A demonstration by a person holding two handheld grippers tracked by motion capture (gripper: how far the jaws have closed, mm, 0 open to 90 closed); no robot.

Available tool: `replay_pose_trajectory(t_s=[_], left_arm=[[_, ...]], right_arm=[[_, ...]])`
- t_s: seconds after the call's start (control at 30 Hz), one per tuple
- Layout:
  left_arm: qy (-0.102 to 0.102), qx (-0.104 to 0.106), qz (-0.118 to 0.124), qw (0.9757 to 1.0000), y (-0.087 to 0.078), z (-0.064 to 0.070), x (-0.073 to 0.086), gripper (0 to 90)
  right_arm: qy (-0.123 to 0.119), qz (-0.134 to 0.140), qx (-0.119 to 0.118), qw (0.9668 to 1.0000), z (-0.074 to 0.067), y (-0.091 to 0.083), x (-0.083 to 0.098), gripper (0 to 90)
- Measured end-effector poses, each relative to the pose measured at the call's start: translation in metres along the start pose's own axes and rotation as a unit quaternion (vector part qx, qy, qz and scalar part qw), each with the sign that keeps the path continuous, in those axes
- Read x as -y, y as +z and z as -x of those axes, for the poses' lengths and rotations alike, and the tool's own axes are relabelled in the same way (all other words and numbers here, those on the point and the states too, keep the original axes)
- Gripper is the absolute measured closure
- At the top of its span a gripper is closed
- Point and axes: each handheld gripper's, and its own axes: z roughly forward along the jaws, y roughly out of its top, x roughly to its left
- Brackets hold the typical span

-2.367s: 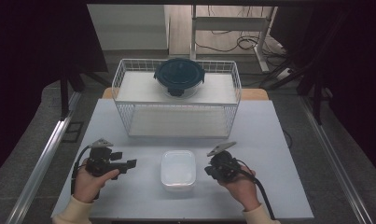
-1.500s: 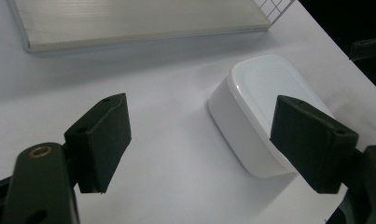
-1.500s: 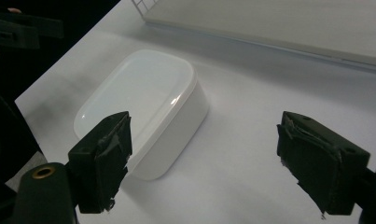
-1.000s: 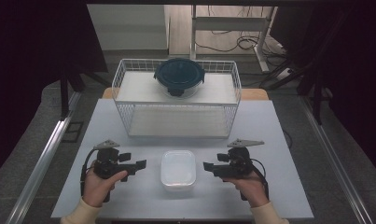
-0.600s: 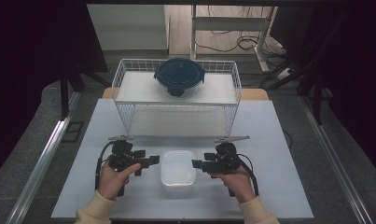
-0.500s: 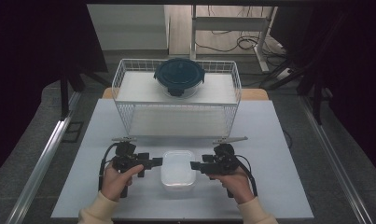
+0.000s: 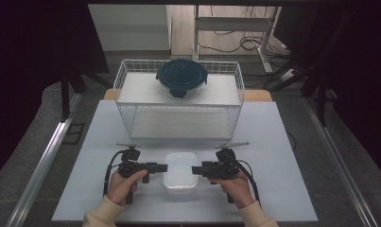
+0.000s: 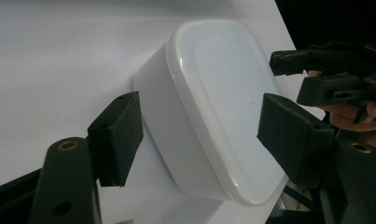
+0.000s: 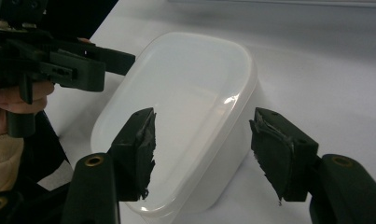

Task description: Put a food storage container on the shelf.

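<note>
The white box [image 7: 180, 173] sits on the desk [image 7: 273, 142], near its front edge. Both grippers have been brought in to its sides. The left gripper [image 7: 160, 167] and right gripper [image 7: 197, 170] fingers have just been closing around it, still half open, with nothing gripped yet. A two-sided lift seems to be planned.

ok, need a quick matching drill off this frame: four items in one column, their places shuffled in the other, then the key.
Items
1. translucent white plastic lidded container
2. dark blue round lidded container
3. left tool
4. white wire basket

Places
A. at the translucent container's right side
B. near edge of the table, between the two tools
C. far half of the table
D. inside the wire basket
E. at the translucent container's left side

Pairs: 1-B, 2-D, 3-E, 4-C. A is spare; it fits the right tool.
</note>
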Motion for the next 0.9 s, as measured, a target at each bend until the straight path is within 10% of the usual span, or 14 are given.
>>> replay_pose_trajectory(t_s=[0.53, 0.9], left_arm=[[-0.036, 0.049, -0.028, 0.9978, 0.013, -0.008, 0.006, 47.7], [-0.029, 0.031, -0.009, 0.9991, 0.007, -0.001, 0.009, 63.8]], right_arm=[[0.054, -0.010, -0.029, 0.9981, 0.008, 0.011, 0.006, 51.0], [0.101, -0.004, -0.039, 0.9941, 0.014, 0.006, 0.009, 66.5]])
